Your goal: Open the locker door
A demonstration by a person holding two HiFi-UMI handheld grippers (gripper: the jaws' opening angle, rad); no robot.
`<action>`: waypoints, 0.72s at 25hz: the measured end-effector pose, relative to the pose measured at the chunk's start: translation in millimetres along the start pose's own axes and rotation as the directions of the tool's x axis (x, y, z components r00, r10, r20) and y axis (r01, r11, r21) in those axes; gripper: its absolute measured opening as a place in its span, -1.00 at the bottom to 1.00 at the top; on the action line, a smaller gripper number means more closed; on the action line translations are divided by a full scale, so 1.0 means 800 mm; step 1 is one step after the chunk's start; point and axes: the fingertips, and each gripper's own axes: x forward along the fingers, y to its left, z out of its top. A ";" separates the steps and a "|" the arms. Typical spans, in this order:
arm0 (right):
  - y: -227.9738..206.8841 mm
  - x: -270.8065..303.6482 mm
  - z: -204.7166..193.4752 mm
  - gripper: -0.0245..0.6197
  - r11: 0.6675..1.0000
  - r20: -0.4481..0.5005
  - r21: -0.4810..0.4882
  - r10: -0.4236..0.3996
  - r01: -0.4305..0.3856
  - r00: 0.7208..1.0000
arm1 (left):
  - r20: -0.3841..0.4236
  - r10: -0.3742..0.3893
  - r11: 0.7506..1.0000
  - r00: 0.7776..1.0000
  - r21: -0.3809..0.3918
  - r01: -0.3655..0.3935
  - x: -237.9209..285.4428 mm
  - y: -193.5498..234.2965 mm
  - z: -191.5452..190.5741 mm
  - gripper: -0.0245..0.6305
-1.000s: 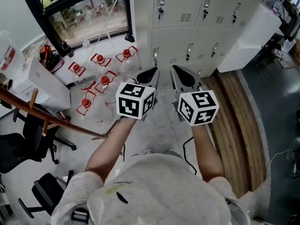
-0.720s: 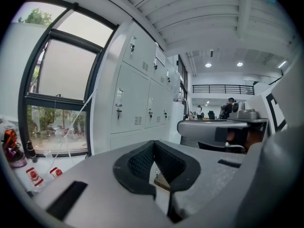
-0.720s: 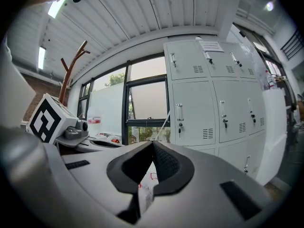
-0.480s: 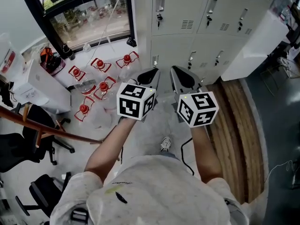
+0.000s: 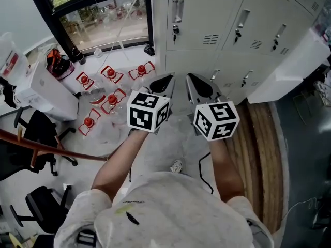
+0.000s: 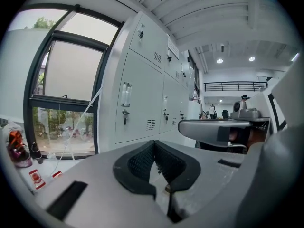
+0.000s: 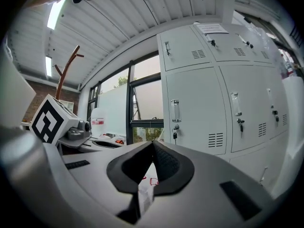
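the person stands before a wall of pale grey metal lockers [image 5: 207,14] with both arms held out. the left tongs [image 5: 169,78] and the right tongs [image 5: 188,77] are side by side, near each other but not touching. in the left gripper view the left tongs [image 6: 154,142] are closed together with nothing between them. in the right gripper view the right tongs [image 7: 152,143] are also closed together and empty. the locker door [image 7: 194,110], with a clear upright handle and a small key under it, is ahead of both tongs – well apart from them, untouched and closed. at the left, below the black-framed window [image 5: 98,19], clear bottles with red caps [image 5: 110,72] stand on the pale floor. a black office chair [image 5: 39,130] is at the far left.
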 end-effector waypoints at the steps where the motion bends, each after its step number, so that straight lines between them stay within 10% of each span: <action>1: -0.006 0.004 0.001 -0.93 1.000 0.000 0.000 0.009 -0.009 1.000 | 0.000 0.008 1.000 1.000 -0.001 -0.008 0.007 0.001 0.002 -0.91; 18: -0.079 0.049 0.015 -0.93 0.987 0.018 -0.011 0.158 -0.158 0.987 | 0.006 0.141 0.990 0.990 -0.011 -0.141 0.086 0.007 0.021 -0.91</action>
